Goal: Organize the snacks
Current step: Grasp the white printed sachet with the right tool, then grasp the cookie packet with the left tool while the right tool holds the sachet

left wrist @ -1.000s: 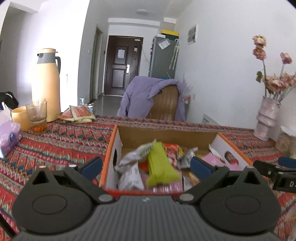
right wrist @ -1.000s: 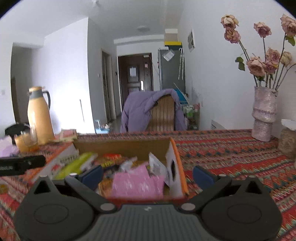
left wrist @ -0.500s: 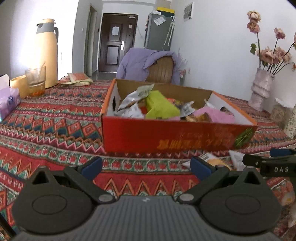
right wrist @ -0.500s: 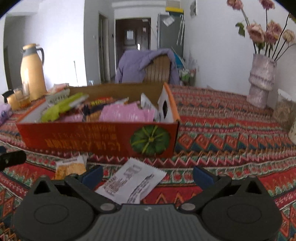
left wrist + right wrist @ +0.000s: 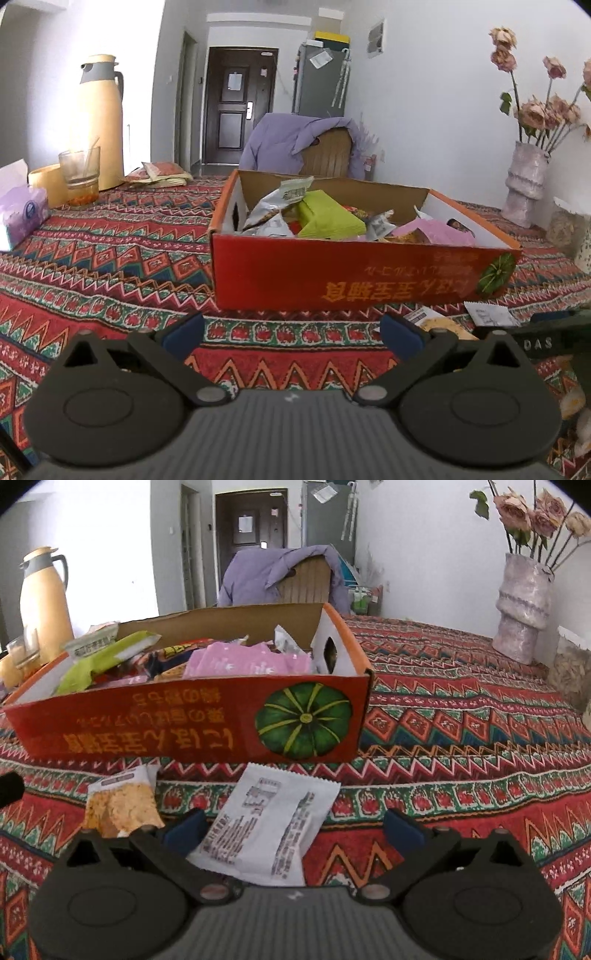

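Right claw [image 5: 293, 827] spread wide, jaws just easing inward a little; white snack packet [image 5: 267, 823] lies flat between them, pads not pressing it. Packet shows its printed back: small black text blocks, too fine to read. Left claw [image 5: 291, 330] also spread, nothing between its jaws, only patterned cloth of the worktop [image 5: 110, 266] below.

Landmark: red cardboard box [image 5: 184, 720]. Its near wall carries yellow East Asian lettering, seen upside down, not legible to me, plus a green pumpkin picture [image 5: 304, 720] at the right end. Box is full of snacks: lime-green pack [image 5: 328, 218], pink pack [image 5: 247, 661], silver wrappers [image 5: 273, 206].

White packet sits just in front of the box, below the pumpkin. Orange-yellow snack bag [image 5: 120, 805] lies left of it, also in front of the box, touching neither.

Right claw's side, seen from the left wrist view, bears white letters "DAS" [image 5: 539, 344]. Left of the box: yellow thermos jug [image 5: 99, 122], glass tumbler [image 5: 79, 170], purple tissue pack [image 5: 22, 214]. Right of it: vase of dried roses [image 5: 524, 609].
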### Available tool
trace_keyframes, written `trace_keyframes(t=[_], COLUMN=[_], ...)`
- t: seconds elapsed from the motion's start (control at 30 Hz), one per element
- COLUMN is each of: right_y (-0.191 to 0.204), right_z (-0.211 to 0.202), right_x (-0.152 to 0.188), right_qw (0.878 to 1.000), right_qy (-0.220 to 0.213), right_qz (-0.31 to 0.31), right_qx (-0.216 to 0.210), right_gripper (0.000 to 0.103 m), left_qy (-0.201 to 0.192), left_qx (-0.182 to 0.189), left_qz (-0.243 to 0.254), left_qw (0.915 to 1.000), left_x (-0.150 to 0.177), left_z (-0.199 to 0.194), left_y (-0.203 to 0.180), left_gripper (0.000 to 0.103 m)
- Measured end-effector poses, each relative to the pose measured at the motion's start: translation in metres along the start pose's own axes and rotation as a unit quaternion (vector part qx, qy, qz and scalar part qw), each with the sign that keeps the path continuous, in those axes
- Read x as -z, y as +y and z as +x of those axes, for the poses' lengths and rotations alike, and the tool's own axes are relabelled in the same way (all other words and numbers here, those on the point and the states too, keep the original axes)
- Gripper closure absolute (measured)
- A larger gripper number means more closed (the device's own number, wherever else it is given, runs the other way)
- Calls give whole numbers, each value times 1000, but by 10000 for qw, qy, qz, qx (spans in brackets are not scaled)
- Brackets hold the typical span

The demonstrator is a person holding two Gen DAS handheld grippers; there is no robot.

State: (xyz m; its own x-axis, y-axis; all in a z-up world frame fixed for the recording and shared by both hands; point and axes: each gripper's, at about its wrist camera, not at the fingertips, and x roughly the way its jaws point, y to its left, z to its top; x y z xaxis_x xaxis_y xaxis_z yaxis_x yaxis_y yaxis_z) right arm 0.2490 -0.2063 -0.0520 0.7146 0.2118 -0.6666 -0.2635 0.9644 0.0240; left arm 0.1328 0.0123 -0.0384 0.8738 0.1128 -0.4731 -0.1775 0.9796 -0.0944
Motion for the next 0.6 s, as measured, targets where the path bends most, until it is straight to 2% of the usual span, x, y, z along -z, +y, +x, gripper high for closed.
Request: trace_keyframes(t=[0.17, 0.3, 0.47, 0.6], right_y=[-2, 0, -3, -13], right_z=[-9, -16, -20, -32], right_x=[6, 11, 12, 14], right_qw=[9996, 9985, 9981, 9957], right_qy=[-128, -275, -368, -754], right_qz=[-152, -268, -189, 93], right_qx=[-215, -387, -454, -532], right_gripper=[22, 52, 56, 56], left_qy=[-24, -60, -41, 7], left_qx=[2, 2, -12, -55], left_qz=[-64, -32, -52, 8], left_qw=[10000, 10000, 10000, 10000], left_x=[0, 0, 1, 0], left_z=[-1, -2, -2, 0], left_y=[2, 1, 2, -1], left_gripper=[0, 0, 0, 0])
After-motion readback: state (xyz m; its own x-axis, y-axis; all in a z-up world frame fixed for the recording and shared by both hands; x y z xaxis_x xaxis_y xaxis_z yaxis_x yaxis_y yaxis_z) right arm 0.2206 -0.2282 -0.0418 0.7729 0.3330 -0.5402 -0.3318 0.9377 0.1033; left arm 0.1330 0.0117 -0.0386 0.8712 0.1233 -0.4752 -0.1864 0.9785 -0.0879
